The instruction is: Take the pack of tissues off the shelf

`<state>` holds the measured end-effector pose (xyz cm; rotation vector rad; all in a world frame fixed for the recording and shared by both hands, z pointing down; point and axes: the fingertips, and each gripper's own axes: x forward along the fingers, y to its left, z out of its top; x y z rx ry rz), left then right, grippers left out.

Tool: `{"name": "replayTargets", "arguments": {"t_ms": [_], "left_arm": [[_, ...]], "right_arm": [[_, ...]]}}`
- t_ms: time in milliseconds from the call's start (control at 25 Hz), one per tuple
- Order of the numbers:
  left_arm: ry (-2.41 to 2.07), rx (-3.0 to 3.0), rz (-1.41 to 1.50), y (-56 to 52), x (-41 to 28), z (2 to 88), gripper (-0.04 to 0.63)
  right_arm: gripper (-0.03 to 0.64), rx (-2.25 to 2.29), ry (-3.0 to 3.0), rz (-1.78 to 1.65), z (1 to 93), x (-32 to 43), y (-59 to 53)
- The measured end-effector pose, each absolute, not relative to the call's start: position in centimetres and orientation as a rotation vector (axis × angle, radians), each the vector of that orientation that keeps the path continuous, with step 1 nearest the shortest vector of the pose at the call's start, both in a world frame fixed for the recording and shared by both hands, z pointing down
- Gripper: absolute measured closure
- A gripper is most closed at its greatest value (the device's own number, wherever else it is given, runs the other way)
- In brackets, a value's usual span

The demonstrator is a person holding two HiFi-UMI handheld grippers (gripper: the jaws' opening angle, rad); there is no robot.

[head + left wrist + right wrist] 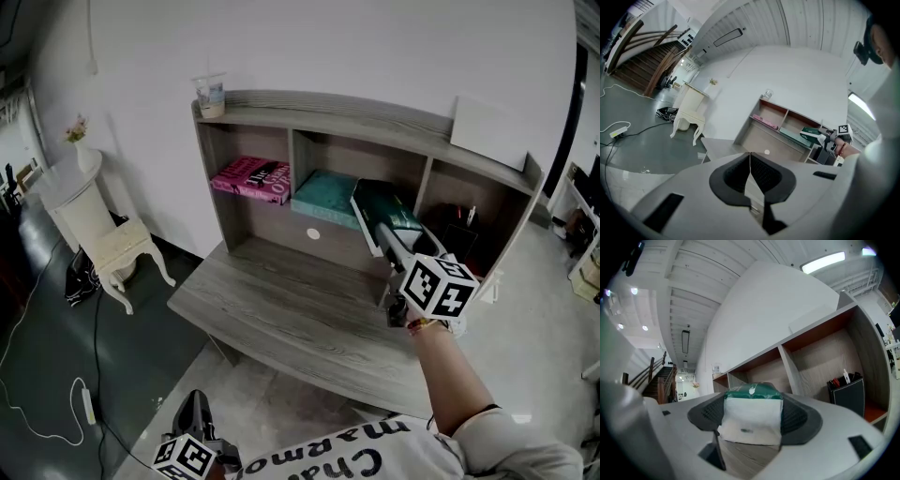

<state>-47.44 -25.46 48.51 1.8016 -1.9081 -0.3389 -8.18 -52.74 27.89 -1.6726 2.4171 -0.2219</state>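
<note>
In the head view the left gripper (194, 427) hung low at 7 o'clock, well apart from the desk (281, 314). Its jaws were pressed together with nothing between them. It was the farther of the two from the work.

At 12 o'clock stood the shelf (356, 111), a three-bay wooden unit at the back of the desk. A cup (211, 94) sat on its top at the left end. A pink book (251, 178) lay in the left bay, a flat teal item (323, 197) in the middle bay, and a black holder (455, 234) in the right bay.

The right gripper (392, 236) reached in from 4 o'clock. Its jaws were spread wide and pinched the pack of tissues (384, 204) by its two sides (green wrapper on top, a white end facing the gripper's own camera). The pack sat squarely between the pads, lifted off the desk and touching no board. It hovered in front of the upright that parts the middle bay from the right one. Its long axis ran along the line the gripper pointed, toward 11 o'clock and into the shelf. Whether its far end had fully cleared the shelf mouth could not be told for sure. Judging by this, the coming move was a straight pull back toward 4 o'clock, along that axis.
</note>
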Motion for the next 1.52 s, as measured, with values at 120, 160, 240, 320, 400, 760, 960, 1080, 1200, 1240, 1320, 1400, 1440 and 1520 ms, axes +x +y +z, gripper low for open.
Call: {"name": "replayTargets", "arguments": {"t_ms": [120,160,240,320,400,760,960,1080,1200,1240,1320,1400,1440,1520], "left_arm": [[-1.904,1.799,-0.340,-25.3,-46.9,48.5,0.577],[-1.908,1.799,-0.337,-25.3,-46.7,48.5,0.577],[-1.917,1.798,-0.334,-25.2,-46.5,48.3,0.577],[-1.925,1.791,-0.333,-25.0,-46.4,48.3,0.577],[-1.936,1.783,-0.344,-24.9,-46.6,48.5,0.577],[-1.970,1.783,-0.383,-24.6,-44.2,47.5,0.577],[-1.985,1.745,-0.371,-23.8,-41.9,47.2,0.577],[-1.988,1.771,-0.389,-23.7,-40.3,46.6,0.577],[-1.988,1.797,-0.392,-22.3,-37.7,46.6,0.577],[-1.990,1.800,-0.388,-22.0,-37.1,46.5,0.577],[-1.998,1.794,-0.382,-21.9,-36.6,46.2,0.577],[-2.005,1.791,-0.375,-21.7,-36.1,45.9,0.577],[-2.008,1.793,-0.371,-21.5,-35.7,45.8,0.577],[-2.013,1.799,-0.364,-21.3,-35.0,45.5,0.577]], "right_arm": [[0.256,-1.644,2.427,-0.236,27.9,-8.0,-52.0],[0.257,-1.637,2.430,-0.240,27.9,-7.9,-51.8],[0.258,-1.621,2.434,-0.248,27.9,-7.7,-51.3],[0.259,-1.596,2.437,-0.258,27.8,-7.6,-50.8],[0.261,-1.561,2.432,-0.270,27.8,-7.5,-50.4],[0.264,-1.404,2.424,-0.398,27.9,-6.0,-49.3],[0.264,-1.313,2.438,-0.475,27.8,-5.1,-48.9],[0.264,-1.262,2.444,-0.503,27.3,-4.5,-48.2],[0.264,-1.226,2.449,-0.510,27.7,-3.0,-46.3],[0.264,-1.213,2.453,-0.512,27.8,-2.8,-45.9],[0.264,-1.180,2.466,-0.522,27.5,-2.9,-45.7],[0.264,-1.138,2.477,-0.535,27.4,-3.1,-45.3],[0.264,-1.116,2.481,-0.543,27.5,-3.0,-44.9],[0.264,-1.083,2.490,-0.563,27.7,-2.9,-44.3]]}}
